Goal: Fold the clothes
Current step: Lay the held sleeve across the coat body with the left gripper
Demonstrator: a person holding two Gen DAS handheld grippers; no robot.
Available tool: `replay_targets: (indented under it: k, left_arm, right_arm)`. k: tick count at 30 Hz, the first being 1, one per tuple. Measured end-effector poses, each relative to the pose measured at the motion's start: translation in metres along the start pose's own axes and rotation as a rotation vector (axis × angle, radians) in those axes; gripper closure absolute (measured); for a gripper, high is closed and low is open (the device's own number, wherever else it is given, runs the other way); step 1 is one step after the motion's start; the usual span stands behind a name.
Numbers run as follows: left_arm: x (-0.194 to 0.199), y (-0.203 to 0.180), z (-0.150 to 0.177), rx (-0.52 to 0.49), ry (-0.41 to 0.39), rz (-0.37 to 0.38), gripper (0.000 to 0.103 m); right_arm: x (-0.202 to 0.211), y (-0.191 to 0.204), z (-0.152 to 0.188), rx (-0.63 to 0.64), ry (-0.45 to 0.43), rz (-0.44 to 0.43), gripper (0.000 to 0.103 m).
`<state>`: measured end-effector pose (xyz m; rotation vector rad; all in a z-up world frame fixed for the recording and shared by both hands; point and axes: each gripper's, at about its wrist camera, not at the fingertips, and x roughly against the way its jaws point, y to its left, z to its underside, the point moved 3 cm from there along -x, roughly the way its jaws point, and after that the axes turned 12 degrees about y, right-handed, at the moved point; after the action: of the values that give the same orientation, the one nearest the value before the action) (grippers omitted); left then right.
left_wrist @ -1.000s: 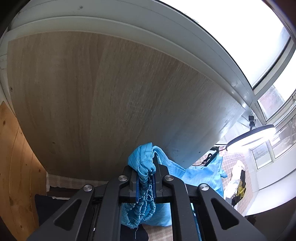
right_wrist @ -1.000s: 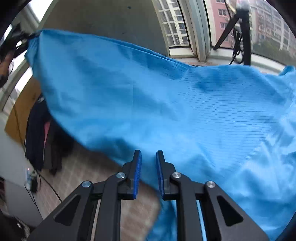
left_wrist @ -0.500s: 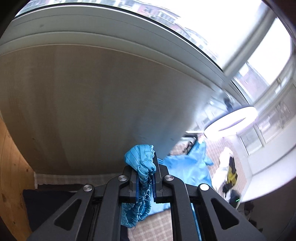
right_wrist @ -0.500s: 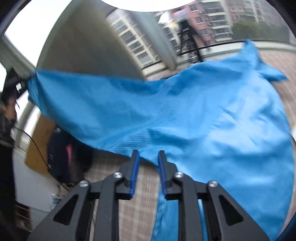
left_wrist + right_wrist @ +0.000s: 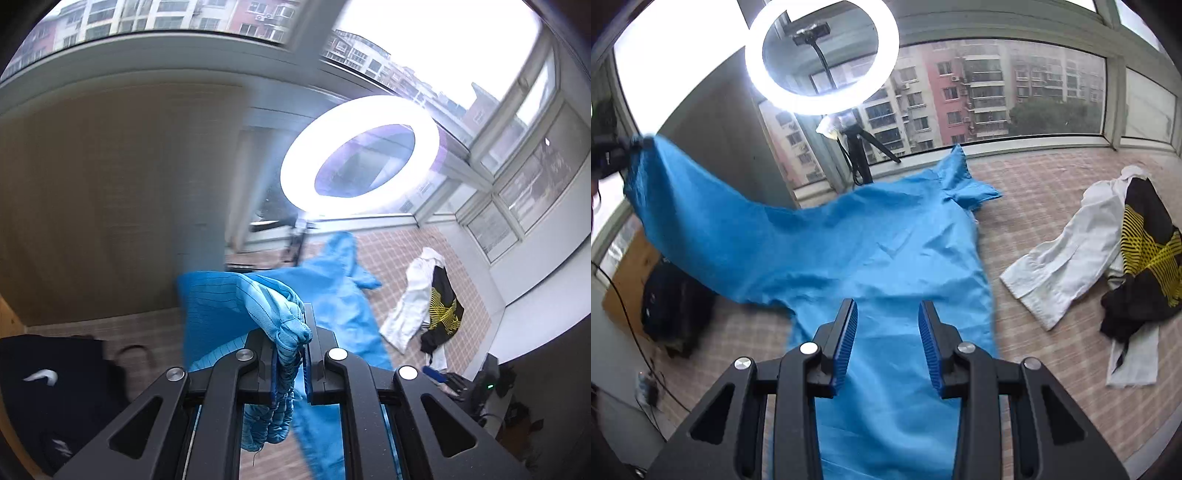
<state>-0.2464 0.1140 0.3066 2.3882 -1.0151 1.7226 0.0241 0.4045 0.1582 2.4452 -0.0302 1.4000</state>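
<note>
Left gripper (image 5: 301,332) is clamped tight on a bunched cuff of the blue garment (image 5: 871,254), fingers reaching toward twelve o'clock. Right gripper (image 5: 887,325) hangs above the cloth, jaws parted, pads gripping nothing, also aimed at twelve.

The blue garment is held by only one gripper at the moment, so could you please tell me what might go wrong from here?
1. The left gripper pinches only a bunched cuff of the blue garment; a tug may pull it free.
2. The right gripper is open and empty, so the body may drag and wrinkle.
3. The raised sleeve hangs near the ring light stand and might snag.
</note>
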Motion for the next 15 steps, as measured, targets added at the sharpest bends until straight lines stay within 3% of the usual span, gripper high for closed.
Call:
replay_targets:
  k: [5, 10, 15]
  left_arm:
    - [-0.05, -0.108, -0.021, -0.019, 0.013, 0.017, 0.095]
    - [-0.118, -0.218, -0.054, -0.081, 0.081, 0.019, 0.095]
    - [-0.175, -0.296, -0.088, -0.121, 0.132, 0.054, 0.095]
  right_arm:
    - [-0.005, -0.08, 0.006, 0.003, 0.051, -0.071, 0.069]
    - [-0.003, -0.145, 0.014, 0.006, 0.071, -0.092, 0.069]
    - [0.013, -0.191, 0.039, -0.023, 0.064, -0.122, 0.069]
